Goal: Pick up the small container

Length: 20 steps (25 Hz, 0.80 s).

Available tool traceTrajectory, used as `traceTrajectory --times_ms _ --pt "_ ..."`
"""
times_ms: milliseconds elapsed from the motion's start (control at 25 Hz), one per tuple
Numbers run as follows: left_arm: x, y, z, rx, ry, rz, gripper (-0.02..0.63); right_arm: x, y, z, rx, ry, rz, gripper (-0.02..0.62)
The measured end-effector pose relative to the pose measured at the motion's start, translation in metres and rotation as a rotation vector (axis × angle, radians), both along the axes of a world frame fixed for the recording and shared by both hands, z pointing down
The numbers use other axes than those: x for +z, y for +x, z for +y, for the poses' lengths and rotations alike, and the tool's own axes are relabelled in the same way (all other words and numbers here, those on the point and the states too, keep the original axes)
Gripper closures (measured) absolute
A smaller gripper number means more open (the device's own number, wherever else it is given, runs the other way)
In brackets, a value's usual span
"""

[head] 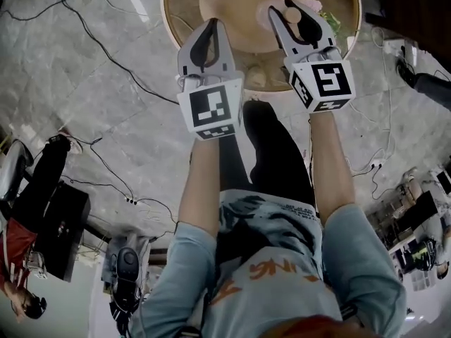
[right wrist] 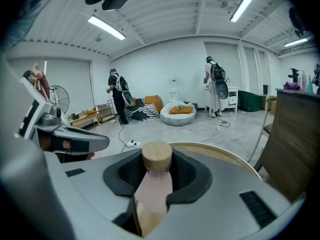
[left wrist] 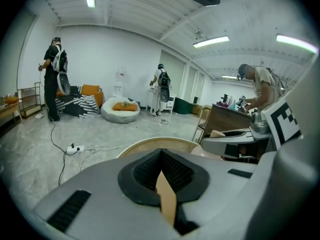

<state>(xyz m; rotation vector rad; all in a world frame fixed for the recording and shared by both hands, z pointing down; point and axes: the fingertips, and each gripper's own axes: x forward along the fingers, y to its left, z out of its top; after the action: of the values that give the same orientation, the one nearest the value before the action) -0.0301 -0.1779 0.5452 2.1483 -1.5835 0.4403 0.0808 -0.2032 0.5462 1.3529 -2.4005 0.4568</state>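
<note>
Right gripper (right wrist: 157, 176) round wood-capped small container (right wrist: 157, 156)

We find clear room between left gripper (head: 211, 24) and right gripper (head: 290, 13), pink wooden-lidded small container (right wrist: 153, 183) filling right jaws, round light-wood table (head: 168, 16) with raised rim beneath, brown wooden panel (right wrist: 296, 134) at right.

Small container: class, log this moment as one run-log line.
right gripper: shut on small container | left gripper: shut, empty | table: round, wooden
</note>
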Motion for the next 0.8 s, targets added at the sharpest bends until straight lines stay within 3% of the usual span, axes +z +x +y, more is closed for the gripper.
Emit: traceTrajectory --times_ms 560,800 --pt "-0.177 0.010 0.034 -0.126 0.147 0.044 0.583 -0.198 0.021 0.040 -0.004 0.161 -0.015 0.459" --pt "-0.252 0.001 0.041 -0.200 0.240 0.049 0.583 -0.270 0.035 0.057 0.061 0.221 -0.068 0.457"
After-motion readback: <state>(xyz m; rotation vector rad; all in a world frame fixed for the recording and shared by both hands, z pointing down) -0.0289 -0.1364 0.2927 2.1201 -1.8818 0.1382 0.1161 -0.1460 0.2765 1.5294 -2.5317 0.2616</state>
